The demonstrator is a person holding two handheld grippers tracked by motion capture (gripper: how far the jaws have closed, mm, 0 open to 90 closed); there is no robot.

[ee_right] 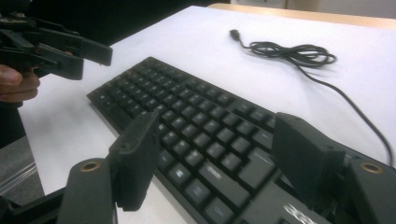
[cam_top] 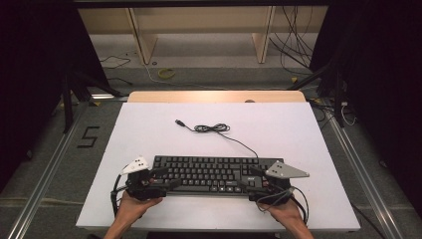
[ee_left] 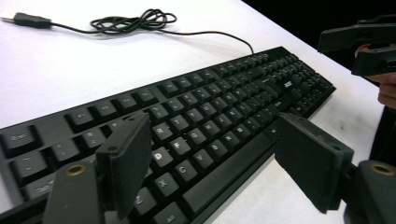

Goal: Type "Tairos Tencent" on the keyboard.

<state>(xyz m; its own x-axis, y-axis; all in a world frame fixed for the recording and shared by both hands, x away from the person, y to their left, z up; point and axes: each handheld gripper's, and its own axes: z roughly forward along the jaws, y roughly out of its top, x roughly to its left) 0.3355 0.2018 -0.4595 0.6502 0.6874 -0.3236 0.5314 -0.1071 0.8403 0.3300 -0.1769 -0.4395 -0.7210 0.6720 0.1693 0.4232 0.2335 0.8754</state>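
L claw and R claw, both released, straddle the near corners of the keyboard at the tabletop front; key legends D, F, C, V readable. Beyond, its coiled cable, USB plug.

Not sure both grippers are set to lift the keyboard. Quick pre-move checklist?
1. Left gripper open, jaws either side of the keyboard front edge: ok.
2. Right gripper open over the other end: ok.
3. Jaws touching the keyboard body: cannot tell.
4. Cable lies loose in a bundle behind, USB plug unplugged on the sheet: ok.
5. Keyboard flat on the white sheet: ok.
6. Both ends covered evenly, in the high view: ok.
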